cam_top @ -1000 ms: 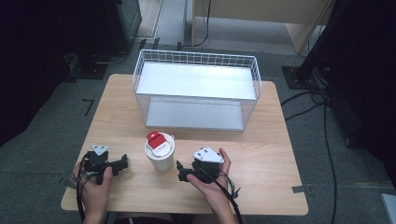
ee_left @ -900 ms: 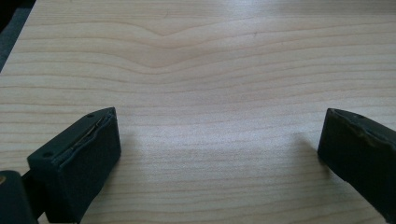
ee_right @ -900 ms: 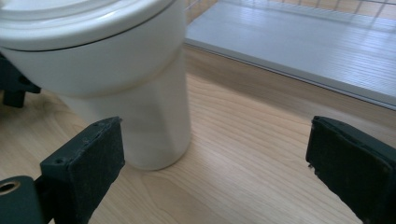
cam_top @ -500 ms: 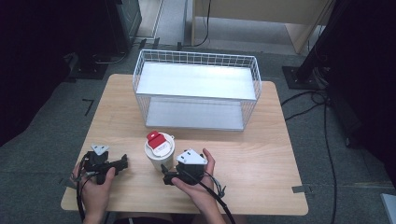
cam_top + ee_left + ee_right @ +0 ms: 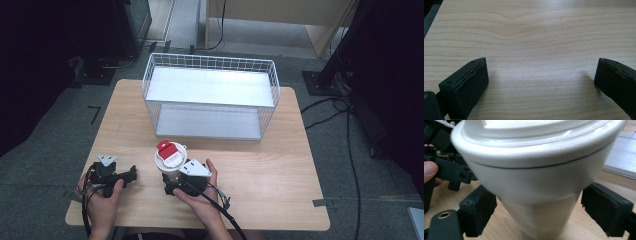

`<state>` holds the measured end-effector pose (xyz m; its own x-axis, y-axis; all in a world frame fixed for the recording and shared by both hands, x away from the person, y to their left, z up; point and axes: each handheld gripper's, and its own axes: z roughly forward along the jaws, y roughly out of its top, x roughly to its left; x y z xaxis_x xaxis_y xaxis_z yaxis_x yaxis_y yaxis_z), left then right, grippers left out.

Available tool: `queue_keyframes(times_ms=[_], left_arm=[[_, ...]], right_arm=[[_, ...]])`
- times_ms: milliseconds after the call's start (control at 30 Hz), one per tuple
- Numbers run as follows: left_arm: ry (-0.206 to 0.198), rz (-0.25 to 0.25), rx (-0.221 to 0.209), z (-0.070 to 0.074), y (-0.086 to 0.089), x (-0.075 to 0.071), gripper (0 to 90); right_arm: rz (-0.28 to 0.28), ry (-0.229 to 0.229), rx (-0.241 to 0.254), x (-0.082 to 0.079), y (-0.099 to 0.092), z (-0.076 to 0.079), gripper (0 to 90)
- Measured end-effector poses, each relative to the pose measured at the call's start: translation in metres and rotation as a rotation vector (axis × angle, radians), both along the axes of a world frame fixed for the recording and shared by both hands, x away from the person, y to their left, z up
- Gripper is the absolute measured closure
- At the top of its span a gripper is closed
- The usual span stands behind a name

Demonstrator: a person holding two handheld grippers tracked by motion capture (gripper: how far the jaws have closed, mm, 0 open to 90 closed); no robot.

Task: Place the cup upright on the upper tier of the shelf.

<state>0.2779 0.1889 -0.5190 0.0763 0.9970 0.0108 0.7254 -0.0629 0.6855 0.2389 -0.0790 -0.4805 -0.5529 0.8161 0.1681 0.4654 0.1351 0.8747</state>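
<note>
A white foam cup [image 5: 170, 159] with a white lid and a red label stands upright on the wooden table [image 5: 280, 165], near its front. My right gripper [image 5: 171, 186] is open, its jaws on either side of the cup's lower body [image 5: 541, 205] and apart from it. My left gripper [image 5: 131, 175] rests on the table to the cup's left, open, with only bare wood [image 5: 541, 50] between its jaws.
A white wire basket [image 5: 210, 95] with a flat white floor stands at the back of the table, behind the cup. Black stands and cables lie on the grey floor around the table.
My right gripper has moved left toward the cup and now brackets its lower body. The left gripper and the cup have stayed put.
</note>
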Motion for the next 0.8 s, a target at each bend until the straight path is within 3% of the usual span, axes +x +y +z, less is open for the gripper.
queue_keyframes(times_ms=[300,533,800], left_arm=[[0.000,0.000,0.000,0.000,0.000,0.000,0.0],[-0.001,0.001,-0.002,0.000,0.000,0.000,0.0],[-0.002,0.002,-0.002,0.000,0.000,0.000,0.0]], right_arm=[[-0.042,-0.062,0.004,0.006,0.012,-0.009,8.4],[-0.070,-0.062,0.039,0.011,0.018,-0.012,6.7],[-0.056,-0.136,-0.013,0.010,0.021,-0.017,10.1]])
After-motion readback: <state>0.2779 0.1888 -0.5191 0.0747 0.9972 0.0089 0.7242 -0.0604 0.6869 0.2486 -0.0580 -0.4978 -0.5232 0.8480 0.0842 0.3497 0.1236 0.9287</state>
